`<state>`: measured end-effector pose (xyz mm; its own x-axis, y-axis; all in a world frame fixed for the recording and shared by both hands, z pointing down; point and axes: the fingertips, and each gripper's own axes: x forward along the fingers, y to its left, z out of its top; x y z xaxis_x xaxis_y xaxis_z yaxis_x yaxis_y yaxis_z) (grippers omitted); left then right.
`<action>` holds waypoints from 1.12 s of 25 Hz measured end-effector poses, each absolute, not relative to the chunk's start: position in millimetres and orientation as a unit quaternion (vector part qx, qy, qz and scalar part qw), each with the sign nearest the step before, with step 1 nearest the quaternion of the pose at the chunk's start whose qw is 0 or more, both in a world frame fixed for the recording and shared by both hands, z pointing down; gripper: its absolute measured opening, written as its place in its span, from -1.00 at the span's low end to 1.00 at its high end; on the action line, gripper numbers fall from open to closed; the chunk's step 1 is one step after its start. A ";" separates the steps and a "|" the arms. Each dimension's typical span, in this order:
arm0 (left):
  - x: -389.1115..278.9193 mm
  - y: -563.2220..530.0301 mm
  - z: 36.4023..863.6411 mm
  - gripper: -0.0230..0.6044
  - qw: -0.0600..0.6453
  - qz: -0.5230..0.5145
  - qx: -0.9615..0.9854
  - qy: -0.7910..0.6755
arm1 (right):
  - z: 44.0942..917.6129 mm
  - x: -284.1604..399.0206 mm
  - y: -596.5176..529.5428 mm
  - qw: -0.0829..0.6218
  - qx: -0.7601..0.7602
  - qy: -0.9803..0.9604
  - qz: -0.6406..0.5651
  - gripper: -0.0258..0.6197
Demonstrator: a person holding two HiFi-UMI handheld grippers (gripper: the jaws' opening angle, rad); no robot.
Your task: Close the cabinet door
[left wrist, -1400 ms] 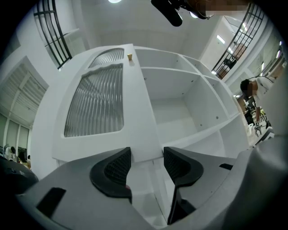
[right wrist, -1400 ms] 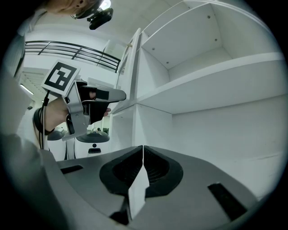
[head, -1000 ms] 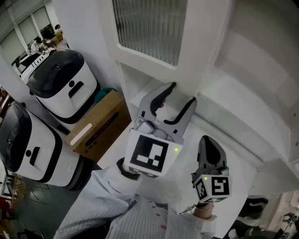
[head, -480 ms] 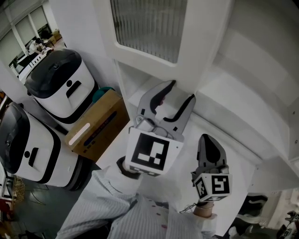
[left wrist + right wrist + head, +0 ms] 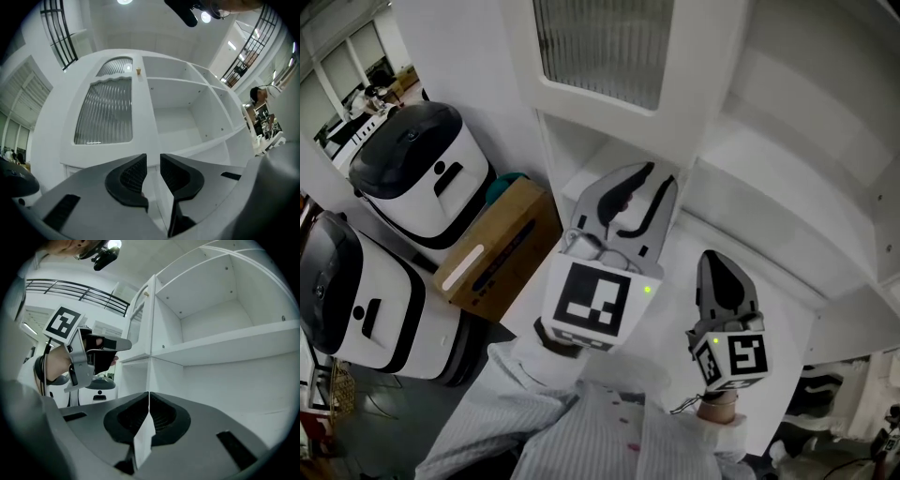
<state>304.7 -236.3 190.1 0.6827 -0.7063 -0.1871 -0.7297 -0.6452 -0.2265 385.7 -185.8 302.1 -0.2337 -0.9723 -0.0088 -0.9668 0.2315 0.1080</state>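
1. Position of the work: the cabinet door (image 5: pixel 698 84) stands swung open at the left of the cabinet (image 5: pixel 825 112). The compartments to its right are uncovered.
2. Left tool (image 5: pixel 659 175): its jaws have just been closing. They now appear to pinch what looks like the door's free edge, low down near its bottom corner.
3. Right tool (image 5: pixel 713 255): jaws pressed together, holding nothing. It is stationed just right of the left tool, in front of the open compartments.
4. Hazard, slip: the purchase is narrow and sits on smooth paint. A quick swing could probably pull the edge out from between the pads (image 5: pixel 133 176).
5. Hazard, trapping: jaws left astride the edge would likely be caught between door and cabinet as the gap shuts.
6. Hazard, obstruction: the right tool appears to lie in the door's path, so a strike is possible unless it is drawn back.
7. Hazard, slamming: a hard closure may jar the glass panel (image 5: pixel 605 47).
8. Materials:
   - Door: flat white frame around translucent, vertically ribbed glass.
   - Shelves (image 5: pixel 769 192): plain, straight white boards.
   - Tool jaws: dark, matte, curved, with finely ridged pads.
9. Surroundings, far left: a brown cardboard box (image 5: pixel 502 248) and two rounded white machines (image 5: pixel 427 173) with dark lids.
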 end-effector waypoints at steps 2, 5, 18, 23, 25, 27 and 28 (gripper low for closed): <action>297.9 -226.6 195.7 -0.64 0.132 0.042 -0.910 0.391 | 299.0 376.5 -179.1 0.029 0.614 -0.787 -0.048 -0.87; 291.2 -211.6 207.9 -0.69 0.113 0.043 -0.916 0.383 | 299.4 364.7 -169.1 0.028 0.609 -0.791 -0.047 -0.87; 306.1 -168.7 276.3 -0.89 0.074 0.012 -0.936 0.345 | 315.7 351.8 -142.9 0.028 0.611 -0.790 -0.025 -0.87; 309.5 -164.0 298.0 -0.89 0.065 0.007 -0.938 0.341 | 326.5 354.2 -139.4 0.030 0.613 -0.790 -0.011 -0.88; 311.7 -162.7 306.0 -0.89 0.068 0.001 -0.939 0.337 | 331.0 354.9 -137.8 0.031 0.613 -0.790 -0.005 -0.87; 314.6 -160.7 313.9 -0.89 0.066 -0.006 -0.942 0.329 | 335.0 355.9 -136.3 0.033 0.613 -0.789 -0.001 -0.88; 315.9 -159.8 317.1 -0.89 0.064 -0.009 -0.943 0.326 | 336.4 356.5 -135.9 0.034 0.614 -0.789 0.001 -0.87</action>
<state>315.9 -159.8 317.1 0.7878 -0.6154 -0.0257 -0.6131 -0.7796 -0.1273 356.5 -135.9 336.4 -0.2439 -0.9683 0.0541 -0.9684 0.2461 0.0400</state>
